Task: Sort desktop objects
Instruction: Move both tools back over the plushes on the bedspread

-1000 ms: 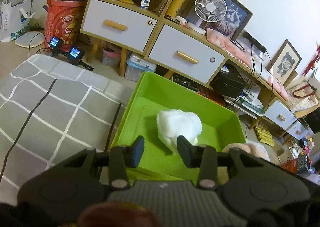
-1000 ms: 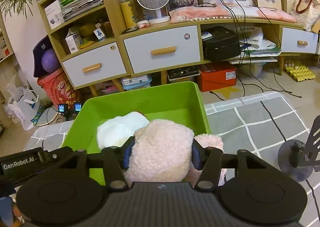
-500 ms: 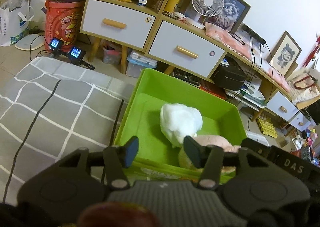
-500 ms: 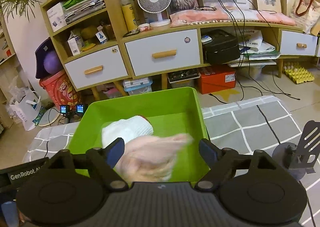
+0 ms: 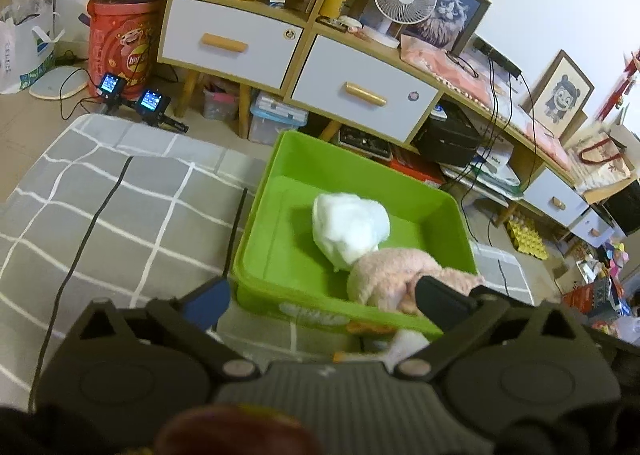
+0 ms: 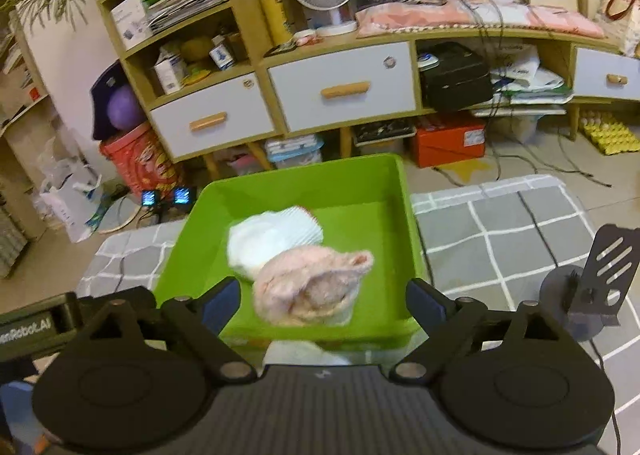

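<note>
From the left wrist, the left gripper (image 5: 320,299) no longer pinches the white cloth (image 5: 350,230): a second ago its fingers were pressed together at the cloth, and now they are opening wide with nothing pressed between them. The cloth lies loose in the middle of the green bin (image 5: 280,191), which stands on the grey checked tabletop (image 5: 120,207), and a pink fluffy cloth (image 5: 392,275) lies against it toward the bin's near right corner. From the right wrist, the right gripper (image 6: 322,305) has let go of the pink fluffy cloth (image 6: 308,287); its fingers are opening, clear of the fabric on both sides. Both cloths now rest in the green bin (image 6: 360,183), touching each other, so both drops look finished and both hands seem free for whatever remains to sort.
</note>
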`<state>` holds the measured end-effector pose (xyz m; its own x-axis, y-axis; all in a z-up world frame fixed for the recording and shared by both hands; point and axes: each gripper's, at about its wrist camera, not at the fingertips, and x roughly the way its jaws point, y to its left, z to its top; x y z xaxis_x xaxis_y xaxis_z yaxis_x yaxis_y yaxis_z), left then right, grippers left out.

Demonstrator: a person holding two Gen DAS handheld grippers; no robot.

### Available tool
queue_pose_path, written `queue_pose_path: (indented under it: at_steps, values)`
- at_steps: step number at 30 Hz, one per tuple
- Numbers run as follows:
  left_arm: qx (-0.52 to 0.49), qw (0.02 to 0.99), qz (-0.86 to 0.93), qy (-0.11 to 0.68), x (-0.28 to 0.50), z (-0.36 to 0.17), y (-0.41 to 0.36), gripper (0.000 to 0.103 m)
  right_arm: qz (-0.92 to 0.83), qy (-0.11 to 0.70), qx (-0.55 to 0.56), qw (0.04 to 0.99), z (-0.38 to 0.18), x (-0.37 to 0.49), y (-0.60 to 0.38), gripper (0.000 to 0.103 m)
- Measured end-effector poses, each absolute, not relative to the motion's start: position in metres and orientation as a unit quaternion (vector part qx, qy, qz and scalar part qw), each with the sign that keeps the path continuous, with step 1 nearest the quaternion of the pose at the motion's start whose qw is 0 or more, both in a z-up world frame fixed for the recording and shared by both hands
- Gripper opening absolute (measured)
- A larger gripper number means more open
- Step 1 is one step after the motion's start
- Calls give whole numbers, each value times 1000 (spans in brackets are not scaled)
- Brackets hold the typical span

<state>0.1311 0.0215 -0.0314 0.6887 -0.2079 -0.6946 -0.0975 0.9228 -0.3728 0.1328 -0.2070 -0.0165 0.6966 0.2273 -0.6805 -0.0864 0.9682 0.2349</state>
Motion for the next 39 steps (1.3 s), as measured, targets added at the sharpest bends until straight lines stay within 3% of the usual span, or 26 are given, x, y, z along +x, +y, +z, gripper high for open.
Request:
queue_pose_path:
  at_steps: [24, 39]
  values:
    - [-199, 869, -21, 453, 72, -21, 77, 102, 100, 474, 117, 867, -9, 88, -224, 93]
    - [-183, 838, 18, 514, 45, -47, 131, 102, 43, 549, 78, 831, -39, 73, -250, 92]
